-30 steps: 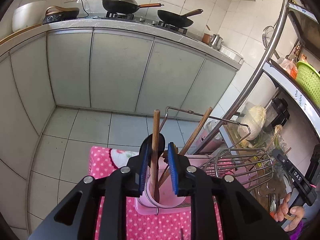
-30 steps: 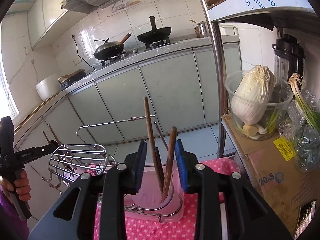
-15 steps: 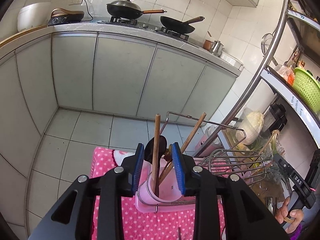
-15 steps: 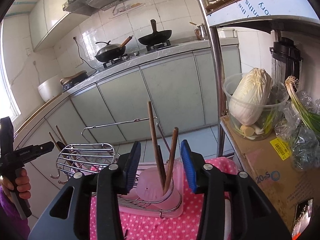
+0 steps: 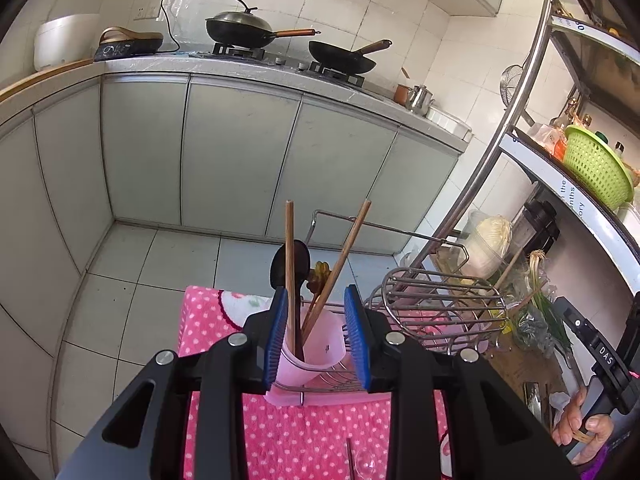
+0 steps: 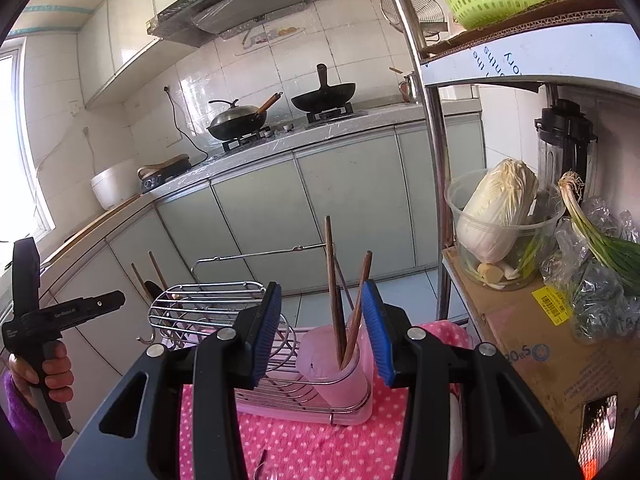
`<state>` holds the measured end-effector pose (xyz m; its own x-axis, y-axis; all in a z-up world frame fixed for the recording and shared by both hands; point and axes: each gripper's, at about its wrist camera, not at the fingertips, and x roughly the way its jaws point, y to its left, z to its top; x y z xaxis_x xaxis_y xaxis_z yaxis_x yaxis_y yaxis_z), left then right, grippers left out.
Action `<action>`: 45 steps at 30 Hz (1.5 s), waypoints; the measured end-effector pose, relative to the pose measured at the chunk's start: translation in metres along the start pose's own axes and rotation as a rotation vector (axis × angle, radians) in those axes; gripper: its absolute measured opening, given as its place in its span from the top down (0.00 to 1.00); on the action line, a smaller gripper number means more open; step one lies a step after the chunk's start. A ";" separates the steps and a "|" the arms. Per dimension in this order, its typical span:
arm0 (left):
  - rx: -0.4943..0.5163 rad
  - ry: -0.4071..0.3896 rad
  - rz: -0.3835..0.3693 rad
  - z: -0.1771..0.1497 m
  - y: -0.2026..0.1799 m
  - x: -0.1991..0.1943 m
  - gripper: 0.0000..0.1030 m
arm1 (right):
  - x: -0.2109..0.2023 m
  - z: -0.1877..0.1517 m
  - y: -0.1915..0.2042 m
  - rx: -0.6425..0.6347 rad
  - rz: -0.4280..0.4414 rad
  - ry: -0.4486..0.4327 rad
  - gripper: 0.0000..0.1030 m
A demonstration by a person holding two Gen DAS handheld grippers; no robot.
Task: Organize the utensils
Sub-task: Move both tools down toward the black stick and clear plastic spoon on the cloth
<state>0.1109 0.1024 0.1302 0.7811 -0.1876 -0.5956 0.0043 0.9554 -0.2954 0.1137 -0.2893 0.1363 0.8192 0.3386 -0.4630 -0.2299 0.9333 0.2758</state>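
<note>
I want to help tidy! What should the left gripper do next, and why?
Probably dip the left gripper toward the thin utensil lying on the pink dotted cloth. Its jaws have just been opening and grip nothing; the wooden chopsticks stand in the pink plastic cup.

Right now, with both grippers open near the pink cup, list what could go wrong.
1. The chopsticks lean loosely in the pink cup; a brush from the right gripper could tip them out.
2. The dish rack stands near the edge of the pink dotted cloth; a nudge might slide it off.
</note>
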 end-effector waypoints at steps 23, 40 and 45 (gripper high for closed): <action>0.100 0.076 0.051 -0.091 -0.021 0.023 0.73 | 0.050 -0.130 0.010 0.084 0.106 0.366 0.59; 0.059 0.199 0.075 -0.151 0.013 0.067 0.73 | 0.125 -0.222 0.029 0.148 0.199 0.715 0.73; 0.045 0.209 0.067 -0.159 0.018 0.065 0.73 | 0.131 -0.225 0.047 0.063 0.164 0.709 0.76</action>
<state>0.0623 0.0714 -0.0326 0.6344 -0.1625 -0.7557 -0.0118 0.9755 -0.2197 0.0918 -0.1746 -0.1010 0.2348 0.4894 -0.8398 -0.2723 0.8625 0.4265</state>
